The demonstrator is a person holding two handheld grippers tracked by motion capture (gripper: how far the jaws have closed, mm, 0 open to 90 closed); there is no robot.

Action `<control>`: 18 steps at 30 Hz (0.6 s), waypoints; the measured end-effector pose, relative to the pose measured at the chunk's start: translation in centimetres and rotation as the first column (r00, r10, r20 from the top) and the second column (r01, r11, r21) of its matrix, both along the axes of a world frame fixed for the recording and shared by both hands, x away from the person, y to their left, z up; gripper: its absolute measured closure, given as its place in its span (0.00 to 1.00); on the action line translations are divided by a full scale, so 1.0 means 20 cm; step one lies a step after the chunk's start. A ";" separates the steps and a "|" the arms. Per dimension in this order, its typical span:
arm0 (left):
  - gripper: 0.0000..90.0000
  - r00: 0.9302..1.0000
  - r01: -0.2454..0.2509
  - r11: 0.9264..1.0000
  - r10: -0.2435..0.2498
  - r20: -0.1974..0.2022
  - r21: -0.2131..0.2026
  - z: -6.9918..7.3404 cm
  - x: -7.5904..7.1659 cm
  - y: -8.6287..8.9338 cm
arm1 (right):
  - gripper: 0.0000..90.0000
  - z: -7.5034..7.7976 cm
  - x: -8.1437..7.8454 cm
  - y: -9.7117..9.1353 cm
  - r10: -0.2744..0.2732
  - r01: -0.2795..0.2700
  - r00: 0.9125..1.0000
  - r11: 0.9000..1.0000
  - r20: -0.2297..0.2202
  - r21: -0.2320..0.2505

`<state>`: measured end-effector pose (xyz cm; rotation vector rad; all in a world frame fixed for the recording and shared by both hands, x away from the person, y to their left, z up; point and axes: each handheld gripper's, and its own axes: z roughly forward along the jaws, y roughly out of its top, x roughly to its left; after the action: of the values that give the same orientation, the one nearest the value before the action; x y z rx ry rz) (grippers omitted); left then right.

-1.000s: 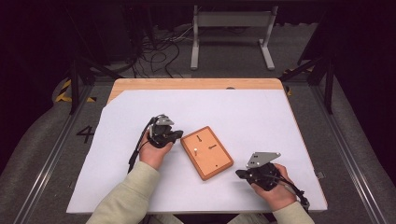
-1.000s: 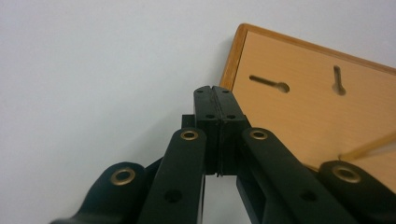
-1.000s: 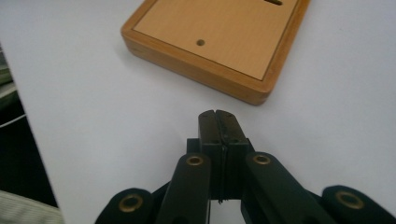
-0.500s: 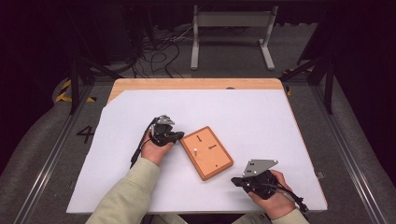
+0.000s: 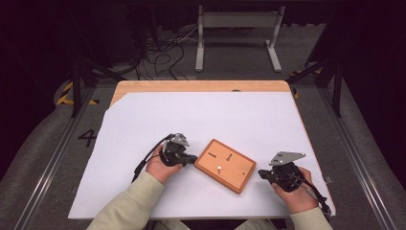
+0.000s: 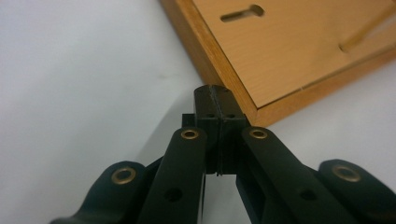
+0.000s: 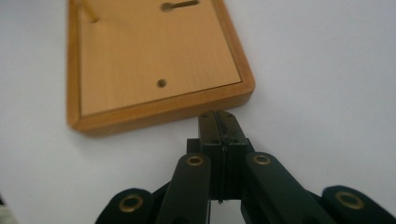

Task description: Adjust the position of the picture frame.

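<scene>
High view: a flat wooden board (image 5: 225, 165) with a raised rim lies on the white sheet that covers the worktop (image 5: 230, 120), near the person's edge and between the two hands. Its long axis runs slantwise, from upper left down to lower right. On its face are two dark keyhole slots and a small pale peg standing near the middle. The left hand-held gripper (image 5: 193, 159) points at the board's left corner, its tip touching or just beside it; the right hand-held gripper (image 5: 261, 173) sits just off the lower right end, aimed back at the board.

Left gripper view: the left hand-held gripper (image 6: 216, 93) has its jaws pressed together with nothing between them, and the tips sit against the rim of the wooden board (image 6: 299, 51) close to one corner. A keyhole slot (image 6: 242, 12) shows in the panel beyond.

Right gripper view: the right hand-held gripper (image 7: 220, 119) is likewise pressed together and empty, its tip just short of the short end of the wooden board (image 7: 154, 60). A small round hole (image 7: 161, 83) and a slot (image 7: 179, 5) mark the panel, and the peg (image 7: 88, 13) rises at the far left.

As a judgement, the board is stiff, light and smooth, so it will likely slide on the sheet under a push. The thick rim at the two short ends is the sound place to grip or press; the thin peg looks fragile and is best left alone
</scene>
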<state>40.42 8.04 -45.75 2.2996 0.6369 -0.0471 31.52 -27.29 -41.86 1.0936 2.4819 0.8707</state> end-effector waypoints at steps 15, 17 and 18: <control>0.95 0.992 -0.098 0.994 0.101 0.077 -0.045 0.06 -0.12 0.19 | 1.00 -0.07 0.14 0.02 -0.094 0.087 0.992 0.992 -0.080 -0.097; 0.95 0.990 -0.110 0.993 0.114 0.079 -0.049 0.06 -0.14 0.22 | 1.00 -0.07 0.16 0.02 -0.095 0.088 0.992 0.992 -0.080 -0.088; 0.95 0.990 -0.117 0.992 0.121 0.074 -0.054 0.06 -0.15 0.23 | 1.00 -0.07 0.18 0.02 -0.092 0.086 0.992 0.993 -0.082 -0.078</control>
<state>37.50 12.70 -44.46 2.2002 0.7236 0.0805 35.10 -26.86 -43.29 1.2296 2.4904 0.7151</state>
